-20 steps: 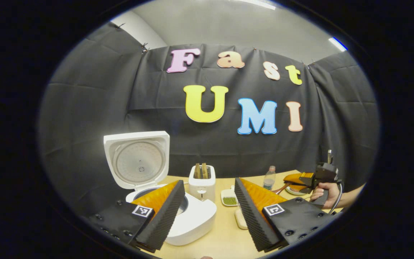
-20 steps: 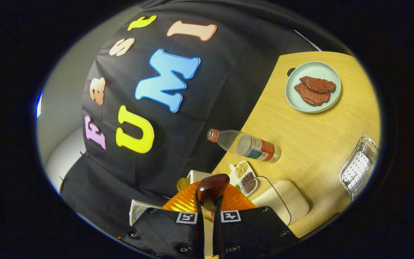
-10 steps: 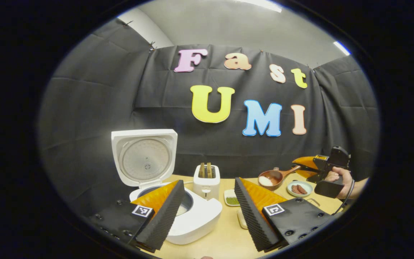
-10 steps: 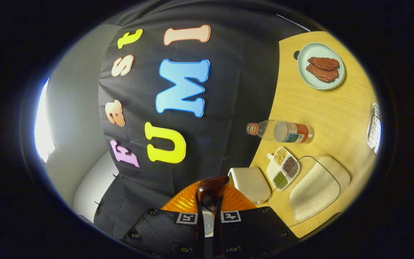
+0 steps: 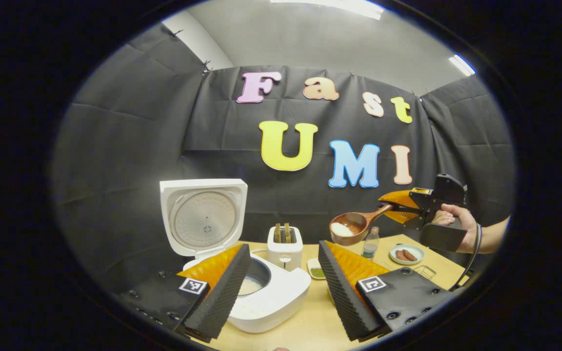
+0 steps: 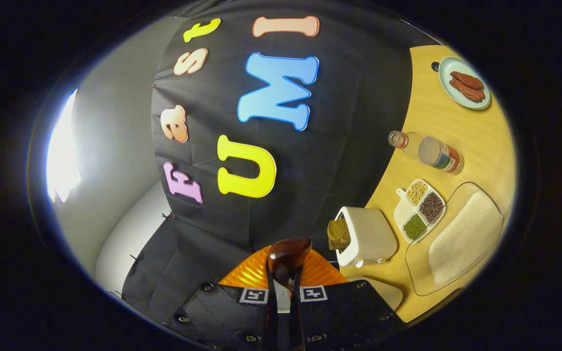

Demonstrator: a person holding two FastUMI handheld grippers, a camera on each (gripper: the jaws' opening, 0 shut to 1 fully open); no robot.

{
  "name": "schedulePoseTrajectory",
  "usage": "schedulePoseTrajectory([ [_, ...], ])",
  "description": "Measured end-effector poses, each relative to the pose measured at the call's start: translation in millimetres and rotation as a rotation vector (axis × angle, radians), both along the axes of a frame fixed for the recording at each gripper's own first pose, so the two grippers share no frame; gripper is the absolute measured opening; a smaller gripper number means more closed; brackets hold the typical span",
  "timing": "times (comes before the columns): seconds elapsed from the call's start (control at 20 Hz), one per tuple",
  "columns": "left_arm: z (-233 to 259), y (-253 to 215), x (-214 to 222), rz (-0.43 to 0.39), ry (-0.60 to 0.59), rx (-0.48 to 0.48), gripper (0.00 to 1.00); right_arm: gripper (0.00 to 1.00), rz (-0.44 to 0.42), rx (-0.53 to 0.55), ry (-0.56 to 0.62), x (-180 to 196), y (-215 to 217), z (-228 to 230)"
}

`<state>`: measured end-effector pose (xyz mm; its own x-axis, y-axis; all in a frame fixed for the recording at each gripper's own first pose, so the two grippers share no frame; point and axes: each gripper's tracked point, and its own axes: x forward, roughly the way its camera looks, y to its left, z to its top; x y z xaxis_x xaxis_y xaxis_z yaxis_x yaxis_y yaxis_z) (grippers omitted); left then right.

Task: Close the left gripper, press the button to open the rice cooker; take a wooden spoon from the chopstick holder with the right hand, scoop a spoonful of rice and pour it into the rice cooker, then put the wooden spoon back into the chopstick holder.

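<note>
Wooden spoon (image 5: 356,227) with rice (image 5: 342,229) raised higher, nearer rice cooker (image 5: 261,292).

No legible text showing anywhere. Bottle (image 6: 434,153) is carrying a label w/ print too small to read; square coded markers are sitting on both grippers' finger mounts, w/o readable characters or nos.

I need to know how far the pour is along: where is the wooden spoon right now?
In the left gripper view, the wooden spoon is in the air at the right, loaded with rice, clamped in the right gripper, above the bottle, short of the open rice cooker.
</note>
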<state>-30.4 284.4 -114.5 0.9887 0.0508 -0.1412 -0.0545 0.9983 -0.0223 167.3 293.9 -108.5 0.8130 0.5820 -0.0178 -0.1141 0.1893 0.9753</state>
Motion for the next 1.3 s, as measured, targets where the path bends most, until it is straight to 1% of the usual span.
schedulePoseTrajectory([
  [0.1, 0.3, 10.8, -2.3, 0.016, -0.009, -0.013, 0.97, 0.09, 0.018, -0.018, -0.006, 2.7, 18.5, 2.2],
  [0.2, -1.2, 12.8, -5.6, 0.009, -0.007, -0.022, 0.94, 0.09, 0.042, -0.035, -0.013, 5.4, 39.8, 3.9],
  [0.25, -3.6, 14.8, -6.1, 0.008, -0.005, -0.019, 0.96, 0.09, 0.059, -0.042, -0.018, 6.3, 51.3, 5.1],
  [0.45, -5.0, 22.3, -9.8, 0.009, -0.007, -0.019, 0.97, 0.10, 0.113, -0.083, -0.037, 12.6, 95.1, 1.2],
  [0.5, -2.2, 23.2, -10.8, 0.010, -0.012, -0.022, 0.95, 0.10, 0.126, -0.094, -0.042, 12.9, 106.3, 1.3],
  [0.55, -1.1, 23.9, -12.2, 0.012, -0.017, -0.022, 0.97, 0.10, 0.140, -0.104, -0.046, 13.3, 115.8, -0.5],
  [0.75, 2.5, 30.9, -17.0, 0.031, -0.026, -0.024, 0.97, 0.09, 0.193, -0.166, -0.062, 18.7, 154.3, -12.3],
  [0.9, 6.6, 30.5, -20.8, 0.029, -0.040, -0.027, 0.96, 0.09, 0.252, -0.260, -0.082, 20.1, 186.3, -29.2],
  [1.05, -5.3, 26.1, -21.3, 0.022, -0.032, -0.025, 0.94, 0.09, 0.306, -0.376, -0.105, 21.0, 216.0, -48.4],
  [1.1, -5.9, 26.1, -21.9, 0.020, -0.030, -0.025, 0.94, 0.09, 0.324, -0.412, -0.118, 23.4, 228.0, -54.5],
  [1.15, -5.8, 25.6, -22.6, 0.019, -0.030, -0.025, 0.99, 0.09, 0.342, -0.446, -0.134, 25.2, 238.3, -59.6],
  [1.2, -6.6, 25.7, -22.0, 0.022, -0.029, -0.026, 0.97, 0.09, 0.355, -0.480, -0.151, 25.8, 249.2, -63.7],
  [1.25, -8.7, 26.2, -21.8, 0.027, -0.029, -0.028, 0.99, 0.09, 0.366, -0.516, -0.171, 27.6, 257.7, -66.7],
  [1.3, -8.2, 26.2, -22.2, 0.032, -0.030, -0.035, 0.97, 0.09, 0.375, -0.554, -0.191, 28.5, 266.1, -70.6],
])
